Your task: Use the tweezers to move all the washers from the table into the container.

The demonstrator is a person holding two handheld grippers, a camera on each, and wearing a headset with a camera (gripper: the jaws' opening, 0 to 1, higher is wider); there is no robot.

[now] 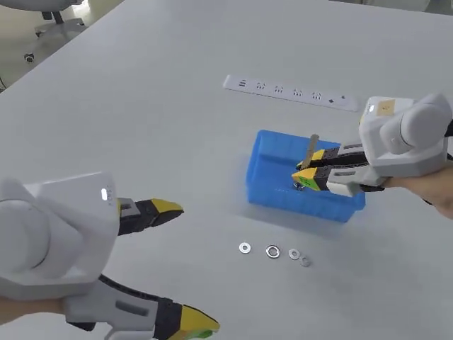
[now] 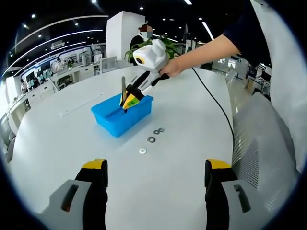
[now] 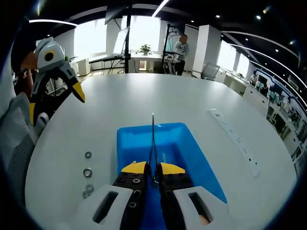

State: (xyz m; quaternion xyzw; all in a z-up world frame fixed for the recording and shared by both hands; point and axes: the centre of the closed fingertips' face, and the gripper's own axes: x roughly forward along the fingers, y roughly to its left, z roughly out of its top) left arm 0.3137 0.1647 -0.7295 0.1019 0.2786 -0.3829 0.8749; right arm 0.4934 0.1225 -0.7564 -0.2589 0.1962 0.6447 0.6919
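Several small metal washers (image 1: 273,251) lie in a short row on the white table, just in front of the blue container (image 1: 279,197). My right gripper (image 1: 304,174) hovers over the container's right half, shut on thin metal tweezers (image 1: 311,150) that point up and away over the bin. In the right gripper view the tweezers (image 3: 153,139) run forward from my right gripper (image 3: 153,168) above the container (image 3: 184,143), with the washers (image 3: 88,172) off to the left. My left gripper (image 1: 182,265) stays open near the front left with nothing in it, and the left gripper view faces the washers (image 2: 151,139).
A white power strip (image 1: 290,93) lies on the table behind the container. The right gripper's black cable (image 2: 216,108) trails across the table. The table edge and a grey chair (image 2: 268,158) are close on one side. People stand far off in the office.
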